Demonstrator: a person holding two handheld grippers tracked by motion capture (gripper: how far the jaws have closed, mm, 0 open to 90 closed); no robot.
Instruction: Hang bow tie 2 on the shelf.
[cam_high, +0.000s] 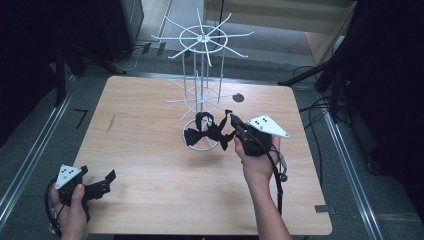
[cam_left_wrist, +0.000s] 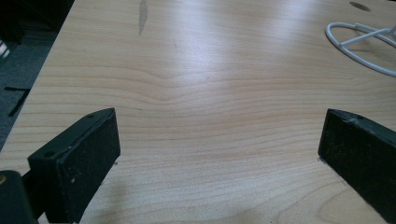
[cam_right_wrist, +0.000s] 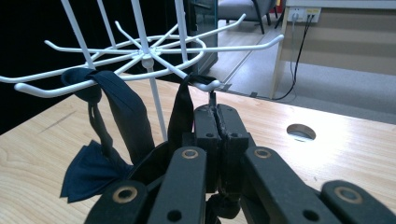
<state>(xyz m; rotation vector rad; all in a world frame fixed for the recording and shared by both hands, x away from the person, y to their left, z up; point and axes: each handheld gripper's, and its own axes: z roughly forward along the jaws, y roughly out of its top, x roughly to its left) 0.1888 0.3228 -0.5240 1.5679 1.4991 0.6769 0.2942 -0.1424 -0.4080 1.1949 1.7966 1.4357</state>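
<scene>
A white wire rack (cam_high: 202, 60) with radiating hooks stands at the table's back centre. Black bow ties (cam_high: 202, 131) hang low on it. In the right gripper view one bow tie (cam_right_wrist: 91, 172) dangles by its strap from a left hook (cam_right_wrist: 28, 87). A second strap (cam_right_wrist: 184, 109) is draped over a hook (cam_right_wrist: 205, 84) just above my right gripper (cam_right_wrist: 217, 112), which is shut on that strap's thin end. From the high view my right gripper (cam_high: 231, 118) points into the rack. My left gripper (cam_high: 107, 178) lies at the front left corner, open (cam_left_wrist: 219, 154) over bare wood.
A round cable hole (cam_high: 238, 97) is in the wooden table (cam_high: 150, 165) right of the rack. The rack's white base ring (cam_left_wrist: 359, 46) lies ahead-right of my left gripper. Cables (cam_high: 320, 107) and dark stands surround the table on the floor.
</scene>
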